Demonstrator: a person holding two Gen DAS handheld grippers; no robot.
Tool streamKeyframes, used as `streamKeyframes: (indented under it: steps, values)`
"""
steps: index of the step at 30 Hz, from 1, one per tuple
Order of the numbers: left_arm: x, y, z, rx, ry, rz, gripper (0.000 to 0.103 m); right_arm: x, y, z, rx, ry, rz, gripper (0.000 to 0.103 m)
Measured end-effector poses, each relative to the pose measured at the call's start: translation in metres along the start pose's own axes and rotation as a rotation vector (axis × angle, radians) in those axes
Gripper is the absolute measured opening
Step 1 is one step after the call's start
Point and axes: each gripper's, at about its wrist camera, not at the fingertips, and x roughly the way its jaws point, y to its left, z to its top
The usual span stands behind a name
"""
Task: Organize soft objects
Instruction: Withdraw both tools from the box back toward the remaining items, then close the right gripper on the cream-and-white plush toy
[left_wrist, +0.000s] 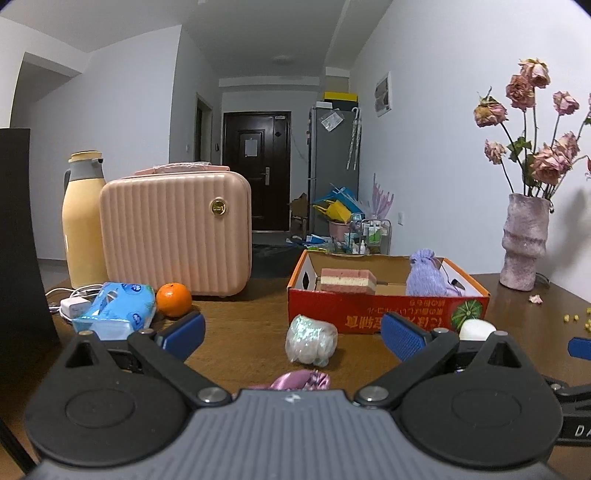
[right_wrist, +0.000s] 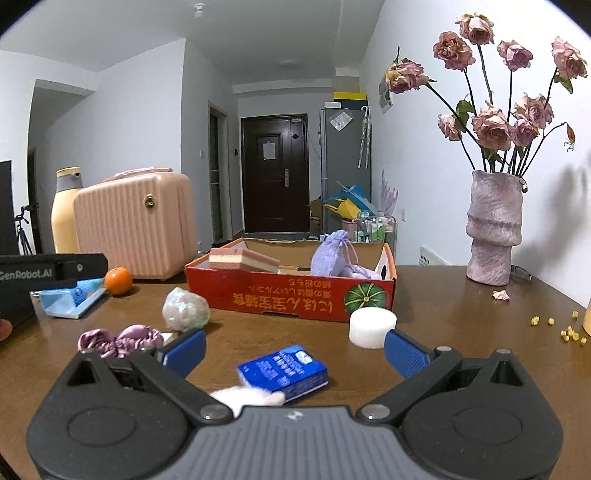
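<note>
In the left wrist view, the left gripper (left_wrist: 291, 334) hangs low in the frame with its jaws wide apart and nothing between them. A shiny wrapped ball (left_wrist: 311, 339) lies on the wooden table (left_wrist: 240, 332) at the centre, just before the red cardboard box (left_wrist: 369, 314). Inside the box are a striped sponge (left_wrist: 347, 281) and a lilac pouch (left_wrist: 424, 275). A purple scrunchie (left_wrist: 301, 381) shows at the lower centre. In the right wrist view, the right gripper (right_wrist: 294, 350) is also spread open and empty — a blue tissue pack (right_wrist: 284, 371) lies between its fingers, and a white foam cylinder (right_wrist: 371, 326) stands to the right, near the box front.
</note>
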Motion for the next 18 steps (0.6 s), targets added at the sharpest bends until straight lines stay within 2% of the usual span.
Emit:
streamKeyframes:
  steps: [18]
  values:
    - [-0.034, 0.026, -0.029, 0.053, 0.058, -0.039, 0.103, -0.035, 0.028, -0.027, -0.041, 0.049, 0.018, 0.103]
